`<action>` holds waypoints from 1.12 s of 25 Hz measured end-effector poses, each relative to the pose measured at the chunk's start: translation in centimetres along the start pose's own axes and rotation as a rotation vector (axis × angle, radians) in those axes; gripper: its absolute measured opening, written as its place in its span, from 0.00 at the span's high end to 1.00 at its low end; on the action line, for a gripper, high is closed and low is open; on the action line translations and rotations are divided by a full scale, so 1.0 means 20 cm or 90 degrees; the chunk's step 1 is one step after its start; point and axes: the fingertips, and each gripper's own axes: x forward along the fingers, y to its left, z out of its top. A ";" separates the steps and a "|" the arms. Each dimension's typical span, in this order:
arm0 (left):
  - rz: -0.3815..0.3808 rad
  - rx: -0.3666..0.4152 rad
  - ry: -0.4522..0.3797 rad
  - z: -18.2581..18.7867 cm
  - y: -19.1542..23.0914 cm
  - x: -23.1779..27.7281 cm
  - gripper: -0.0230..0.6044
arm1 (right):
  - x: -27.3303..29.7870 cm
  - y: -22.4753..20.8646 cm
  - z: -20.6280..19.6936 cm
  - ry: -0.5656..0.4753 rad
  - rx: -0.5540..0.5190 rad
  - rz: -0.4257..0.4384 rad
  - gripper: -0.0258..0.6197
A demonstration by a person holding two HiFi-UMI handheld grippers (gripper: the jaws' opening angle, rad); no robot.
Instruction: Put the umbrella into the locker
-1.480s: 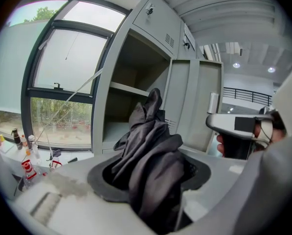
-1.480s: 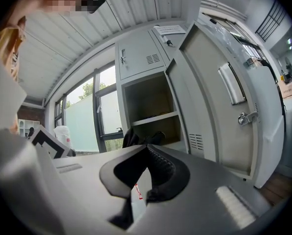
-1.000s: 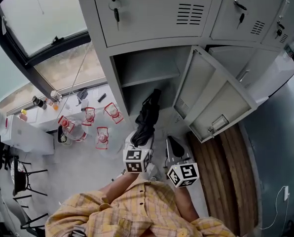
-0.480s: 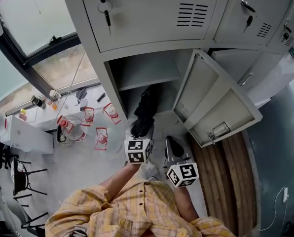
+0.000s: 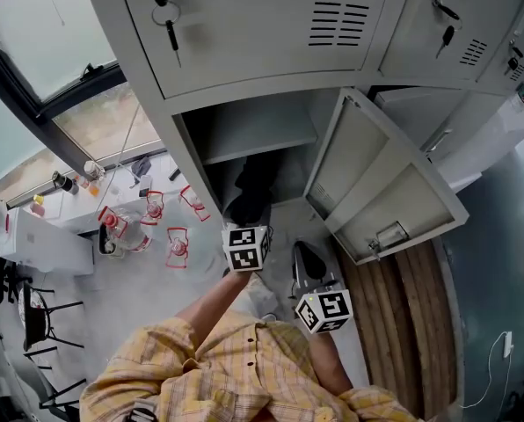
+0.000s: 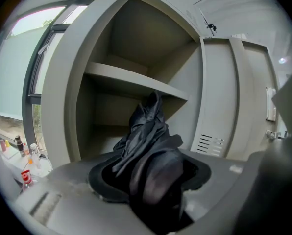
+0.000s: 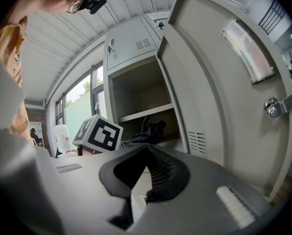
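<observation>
Right gripper view shows the right gripper (image 7: 147, 155) closed and empty, hanging back. Just ahead, the left gripper (image 6: 151, 182) squeezes the black umbrella (image 6: 148, 126), which sticks straight out into the open locker (image 6: 62, 106), tip under the shelf (image 6: 131, 82).

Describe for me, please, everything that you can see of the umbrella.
The umbrella is black and folded, its glossy fabric bunched in loose pleats. The left tool grips its near end. The rest points into the lower compartment of the open locker, with its tip under the shelf. Whether it touches the locker cannot be told.
</observation>
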 end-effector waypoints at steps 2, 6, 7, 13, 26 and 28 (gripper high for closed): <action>0.007 0.001 0.002 0.01 0.01 0.04 0.57 | 0.00 -0.01 0.00 0.001 0.000 -0.002 0.96; 0.017 0.012 0.007 0.01 0.03 0.12 0.57 | 0.00 -0.03 -0.01 0.004 0.003 -0.009 0.96; 0.019 0.013 0.010 0.01 0.03 0.14 0.57 | 0.00 -0.04 -0.01 0.004 0.003 -0.010 0.96; 0.045 -0.003 0.017 -0.02 0.10 0.26 0.56 | 0.01 -0.05 -0.03 0.010 0.006 -0.012 0.96; 0.080 0.001 0.061 -0.08 0.16 0.38 0.56 | 0.03 -0.07 -0.05 0.016 0.014 -0.016 0.96; 0.083 0.004 0.065 -0.08 0.15 0.38 0.56 | 0.03 -0.08 -0.04 0.015 0.015 -0.017 0.96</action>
